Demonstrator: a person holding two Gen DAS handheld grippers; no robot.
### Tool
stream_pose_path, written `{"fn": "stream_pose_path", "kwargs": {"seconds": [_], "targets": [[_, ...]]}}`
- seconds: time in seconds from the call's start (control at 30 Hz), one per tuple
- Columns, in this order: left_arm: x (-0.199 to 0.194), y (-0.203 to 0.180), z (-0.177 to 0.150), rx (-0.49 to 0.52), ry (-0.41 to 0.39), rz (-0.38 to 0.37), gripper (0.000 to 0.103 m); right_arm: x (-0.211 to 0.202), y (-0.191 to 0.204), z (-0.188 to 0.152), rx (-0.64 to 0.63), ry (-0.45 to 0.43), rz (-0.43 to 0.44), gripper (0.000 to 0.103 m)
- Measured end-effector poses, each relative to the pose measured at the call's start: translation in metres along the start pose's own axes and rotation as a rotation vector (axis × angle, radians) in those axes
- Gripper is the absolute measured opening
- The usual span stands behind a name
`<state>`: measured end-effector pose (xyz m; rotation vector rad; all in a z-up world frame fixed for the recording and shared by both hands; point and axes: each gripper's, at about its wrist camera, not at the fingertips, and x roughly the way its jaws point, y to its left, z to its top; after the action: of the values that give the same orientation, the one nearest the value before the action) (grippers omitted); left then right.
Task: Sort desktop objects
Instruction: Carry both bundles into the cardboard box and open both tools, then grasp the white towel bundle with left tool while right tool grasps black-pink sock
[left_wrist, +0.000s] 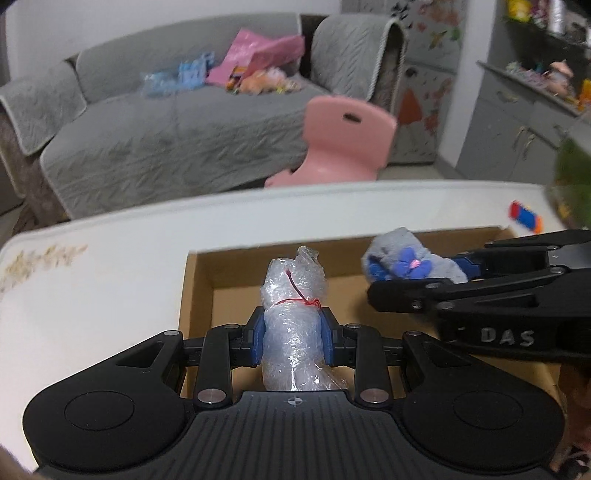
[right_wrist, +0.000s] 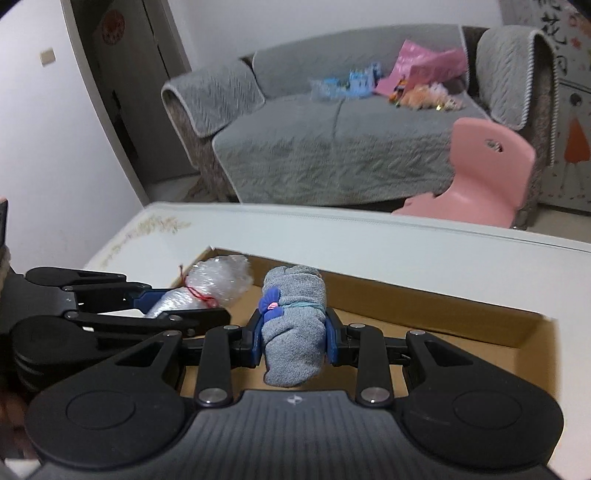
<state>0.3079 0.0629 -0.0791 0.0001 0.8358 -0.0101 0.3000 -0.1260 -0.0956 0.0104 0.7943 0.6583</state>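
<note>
Crinkled plastic bundle (left_wrist: 293, 325), red-tied, clamped in left tool (left_wrist: 293, 334); right tool (right_wrist: 293, 338) clamps grey sock roll (right_wrist: 295, 332).

- Far from us stands a grey sofa (right_wrist: 332, 147) under quilted covers.
- Just right of it we see a pink chair (right_wrist: 484, 173).
- At left, white walls (right_wrist: 48, 129) frame a dark doorway (right_wrist: 125, 81).

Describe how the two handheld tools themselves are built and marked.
Both look alike: the left tool and right tool have matte black bodies with ribbed tops, round side discs, silver pivot pins and jointed black links ending in blue pads. White letters "DAS" mark the right one's side.
</note>
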Motion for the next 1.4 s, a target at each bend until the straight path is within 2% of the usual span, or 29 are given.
{"fn": "stream_pose_path", "kwargs": {"seconds": [0.13, 0.37, 0.57, 0.77, 0.8, 0.83, 0.87, 0.97, 1.0, 1.03, 1.1, 1.2, 1.27, 1.33, 1.4], "targets": [[0.011, 0.013, -0.005, -0.038, 0.032, 0.002, 0.036, 0.013, 0.005, -0.002, -0.005, 0.04, -0.02, 0.028], [0.013, 0.016, -0.009, 0.005, 0.031, -0.041, 0.036, 0.025, 0.0, 0.005, 0.016, 0.083, 0.004, 0.028], [0.013, 0.011, -0.011, 0.03, 0.035, -0.034, 0.037, 0.03, -0.003, 0.002, 0.042, 0.106, 0.024, 0.029], [0.016, 0.005, -0.01, 0.052, 0.042, -0.032, 0.04, 0.034, 0.001, 0.006, 0.024, 0.116, 0.004, 0.029], [0.016, 0.006, -0.01, 0.055, 0.042, -0.034, 0.042, 0.034, 0.002, 0.007, 0.018, 0.118, -0.001, 0.029], [0.016, 0.007, -0.011, 0.053, 0.043, -0.04, 0.048, 0.034, 0.002, 0.007, 0.018, 0.121, -0.001, 0.029], [0.015, 0.008, -0.01, 0.049, 0.04, -0.05, 0.06, 0.034, 0.002, 0.007, 0.019, 0.123, 0.0, 0.03], [0.011, 0.009, -0.01, 0.048, 0.033, -0.034, 0.071, 0.033, 0.001, 0.008, 0.017, 0.123, -0.011, 0.035], [0.009, 0.01, -0.009, 0.045, 0.036, -0.041, 0.076, 0.031, 0.001, 0.008, 0.017, 0.119, -0.024, 0.043], [0.006, 0.011, -0.009, 0.034, 0.036, -0.067, 0.086, 0.027, 0.0, 0.008, 0.02, 0.11, -0.031, 0.053], [-0.006, 0.014, -0.009, 0.022, 0.014, -0.118, 0.087, 0.015, -0.003, 0.011, 0.035, 0.083, -0.008, 0.066], [-0.036, 0.017, -0.012, 0.059, -0.03, -0.115, 0.089, -0.018, 0.0, 0.008, 0.028, 0.028, 0.0, 0.066], [-0.06, 0.023, -0.02, 0.072, -0.068, -0.128, 0.099, -0.052, 0.002, 0.0, 0.028, -0.023, 0.03, 0.068], [-0.086, 0.03, -0.033, 0.085, -0.114, -0.143, 0.103, -0.088, 0.004, -0.015, 0.031, -0.072, 0.047, 0.082], [-0.108, 0.035, -0.048, 0.1, -0.141, -0.152, 0.103, -0.121, 0.005, -0.032, 0.024, -0.097, 0.051, 0.083]]}}
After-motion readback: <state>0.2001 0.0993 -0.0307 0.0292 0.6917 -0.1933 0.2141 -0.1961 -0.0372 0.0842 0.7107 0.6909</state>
